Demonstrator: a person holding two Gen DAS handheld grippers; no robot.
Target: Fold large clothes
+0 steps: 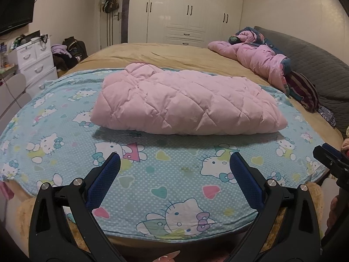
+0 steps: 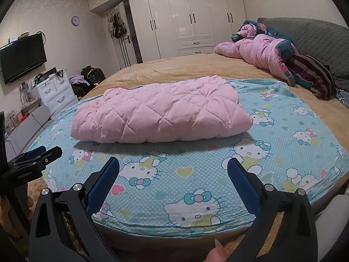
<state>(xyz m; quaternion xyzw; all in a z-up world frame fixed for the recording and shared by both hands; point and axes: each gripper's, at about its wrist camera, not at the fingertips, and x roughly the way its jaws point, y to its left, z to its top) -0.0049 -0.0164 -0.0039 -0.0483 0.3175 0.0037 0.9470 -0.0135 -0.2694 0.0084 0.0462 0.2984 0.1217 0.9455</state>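
Observation:
A pink quilted coat (image 1: 185,102) (image 2: 161,113) lies folded into a thick bundle on a blue cartoon-cat sheet (image 1: 165,179) (image 2: 196,170) spread over the bed. My left gripper (image 1: 174,159) hovers open over the sheet's near edge, short of the coat, with nothing between its blue pads. My right gripper (image 2: 173,163) is likewise open and empty, just in front of the coat. Each gripper shows at the edge of the other's view: the right one (image 1: 329,155) at the far right, the left one (image 2: 37,155) at the far left.
The bed has a tan cover (image 1: 165,54). A crumpled pink duvet (image 1: 257,59) (image 2: 259,52) and a striped cushion (image 2: 312,76) lie by the grey headboard (image 2: 316,37). White drawers (image 1: 32,59), a wall television (image 2: 21,59) and white wardrobes (image 2: 192,19) stand around the room.

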